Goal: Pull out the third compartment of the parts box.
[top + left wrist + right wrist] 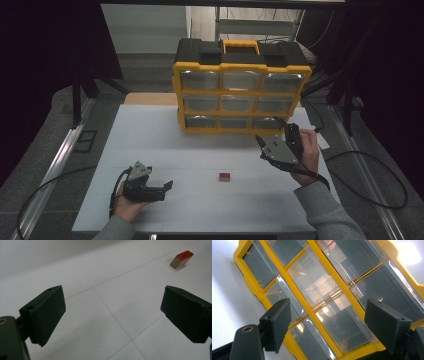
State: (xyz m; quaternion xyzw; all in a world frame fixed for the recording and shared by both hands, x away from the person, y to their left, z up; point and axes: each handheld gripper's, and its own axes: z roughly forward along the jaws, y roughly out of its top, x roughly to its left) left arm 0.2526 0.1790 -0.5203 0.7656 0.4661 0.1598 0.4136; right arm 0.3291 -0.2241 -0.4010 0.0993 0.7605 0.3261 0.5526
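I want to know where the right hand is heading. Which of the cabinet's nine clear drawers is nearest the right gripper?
The bottom-right drawer of the drawer cabinet. The right gripper hovers open just in front of it; the other drawers lie farther left or higher.

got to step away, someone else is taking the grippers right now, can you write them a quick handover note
Left gripper: open, holding nothing, low over the white table near its front left, jaws turned toward the small red-topped block.
Right gripper: open, holding nothing, raised in front of the lower right drawers of the yellow drawer organizer.
Block: lies alone on the table, front centre, between the two grippers, touched by neither.
Organizer: stands upright at the back of the table; all its clear drawers look shut.
Done: nothing visible yet.
Left, probably: open a drawer with the right gripper, pick up the block with the left and put it in.
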